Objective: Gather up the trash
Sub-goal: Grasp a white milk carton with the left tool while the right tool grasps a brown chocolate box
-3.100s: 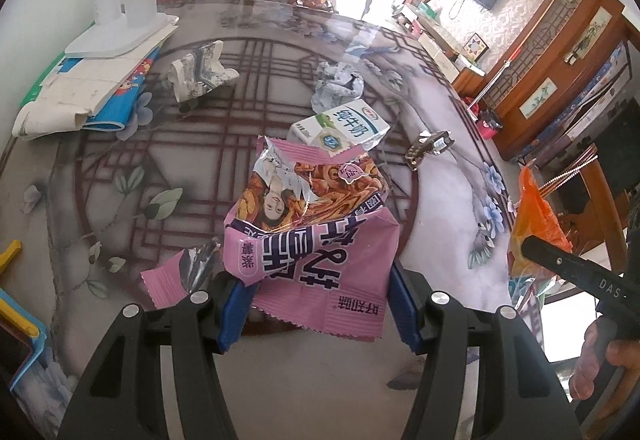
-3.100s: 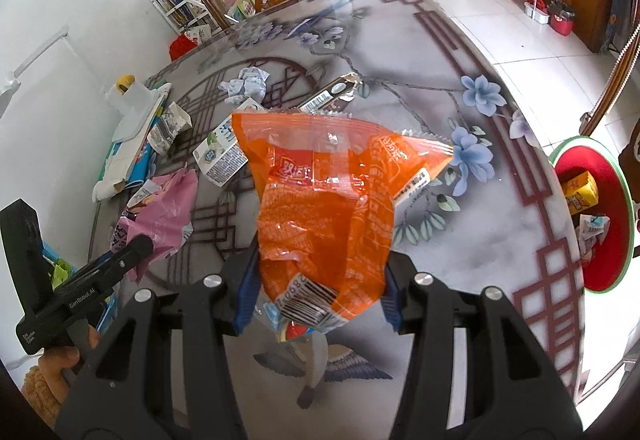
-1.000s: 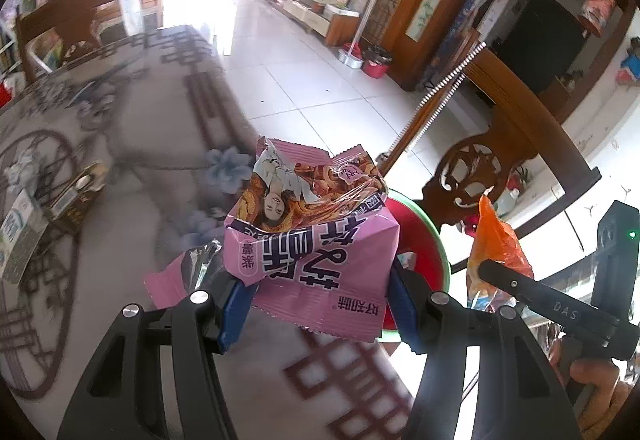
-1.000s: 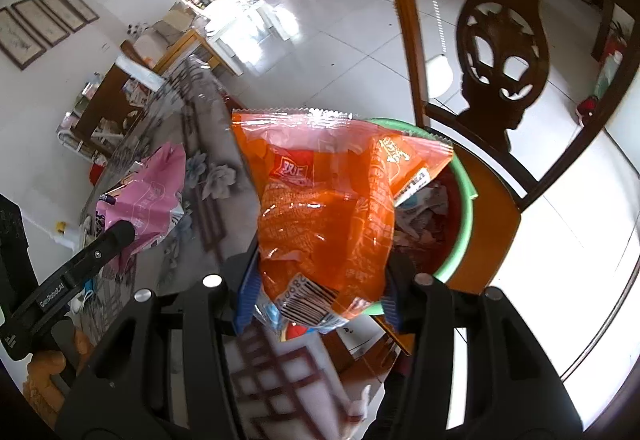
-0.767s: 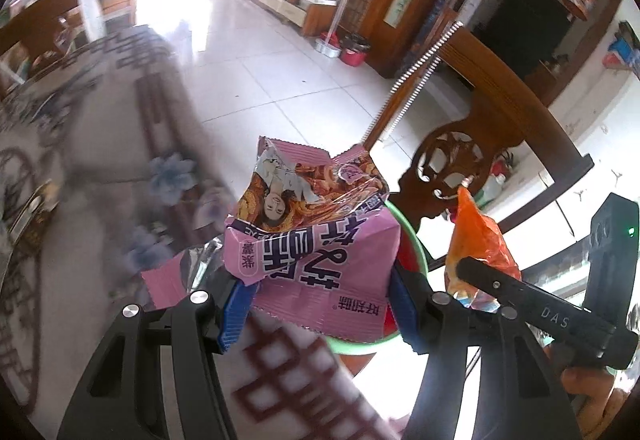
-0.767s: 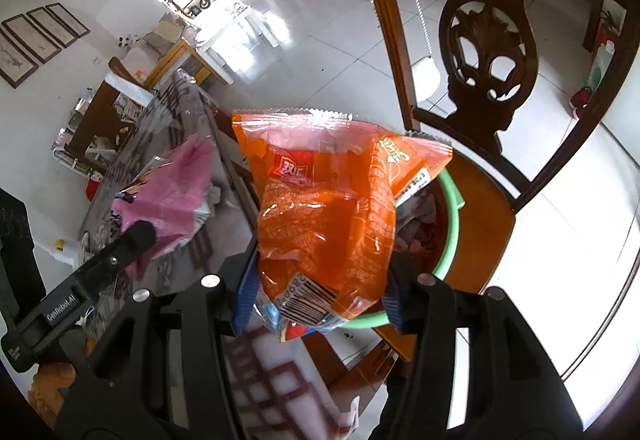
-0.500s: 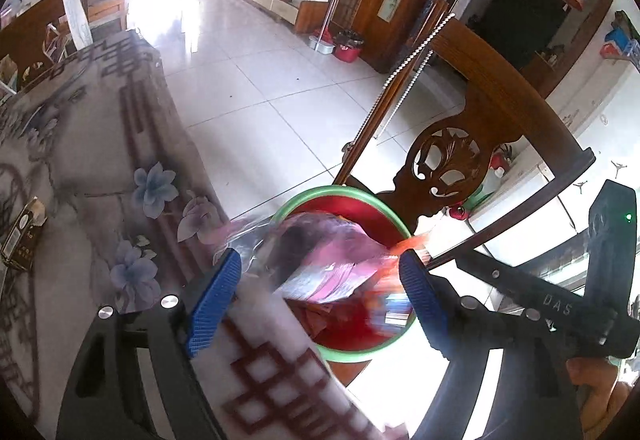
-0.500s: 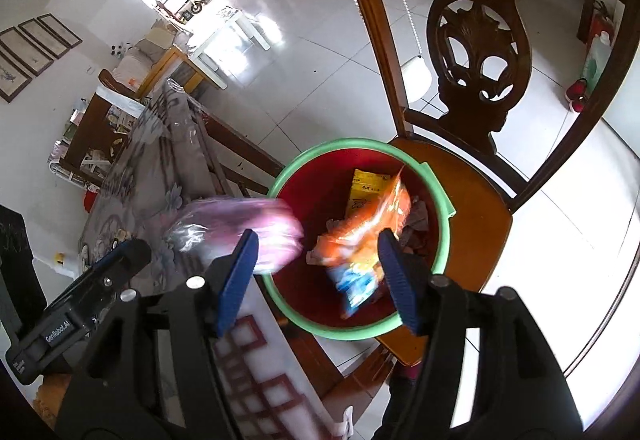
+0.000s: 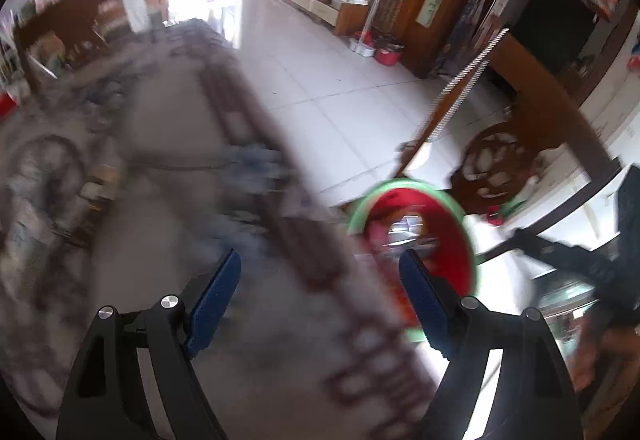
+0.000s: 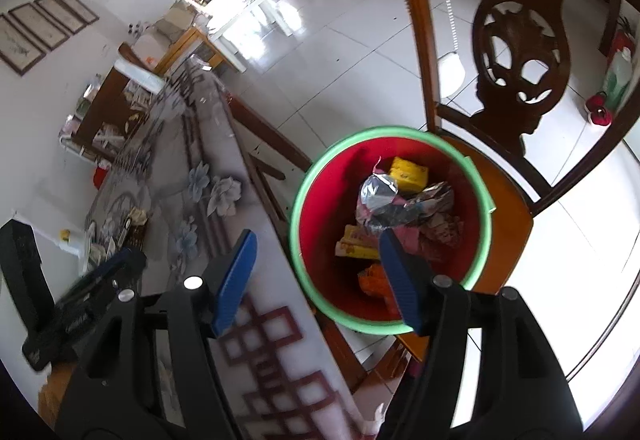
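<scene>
No legible text; print on wrappers point(image 10: 400, 207) in bin point(image 10: 320, 175) seemingly too small, blurred.

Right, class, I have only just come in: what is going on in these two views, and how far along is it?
A person is clearing snack wrappers off a patterned table into a red bin with a green rim that stands on a wooden chair. Both jaws have just been opening. The left hand-held gripper and the right hand-held gripper are open with nothing between their fingers. Wrappers lie in the bin. The left view is blurred, so what is left on the table is hard to tell.
</scene>
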A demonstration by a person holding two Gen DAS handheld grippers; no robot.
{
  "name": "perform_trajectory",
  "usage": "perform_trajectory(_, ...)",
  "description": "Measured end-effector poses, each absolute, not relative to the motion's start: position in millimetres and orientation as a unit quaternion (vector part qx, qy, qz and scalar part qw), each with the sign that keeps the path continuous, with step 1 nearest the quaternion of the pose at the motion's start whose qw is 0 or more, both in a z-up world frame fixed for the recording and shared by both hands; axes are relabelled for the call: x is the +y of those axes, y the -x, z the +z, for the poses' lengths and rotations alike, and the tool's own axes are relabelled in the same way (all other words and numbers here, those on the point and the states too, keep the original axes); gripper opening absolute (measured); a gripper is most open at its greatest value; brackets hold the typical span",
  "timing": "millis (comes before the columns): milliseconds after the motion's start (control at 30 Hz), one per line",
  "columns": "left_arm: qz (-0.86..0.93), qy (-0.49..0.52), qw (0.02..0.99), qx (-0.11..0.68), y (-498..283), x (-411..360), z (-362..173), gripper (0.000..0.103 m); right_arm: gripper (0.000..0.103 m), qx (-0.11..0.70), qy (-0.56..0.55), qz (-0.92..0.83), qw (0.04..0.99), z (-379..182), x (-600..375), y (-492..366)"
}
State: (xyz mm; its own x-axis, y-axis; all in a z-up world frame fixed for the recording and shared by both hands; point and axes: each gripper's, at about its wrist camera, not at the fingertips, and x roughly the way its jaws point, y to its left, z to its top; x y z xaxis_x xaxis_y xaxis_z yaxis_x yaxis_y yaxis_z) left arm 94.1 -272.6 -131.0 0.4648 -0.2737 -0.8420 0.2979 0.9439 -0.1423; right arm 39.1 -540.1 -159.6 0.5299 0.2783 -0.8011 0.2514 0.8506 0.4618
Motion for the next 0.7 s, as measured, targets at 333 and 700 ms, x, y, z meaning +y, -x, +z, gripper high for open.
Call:
perform_trajectory(333,0.057,-0.07,0.855,0.51,-146.2,-56.6,-146.4,0.083,0.062,0.503,-0.272,0.008,0.82,-167.0,-502.5,-29.2)
perform_trajectory(700,-0.022,-0.091,0.81,0.579,-174.1,-18.3,-191.8,0.077,0.062,0.505,-0.251,0.013,0.825,-152.2,-434.0,-14.5)
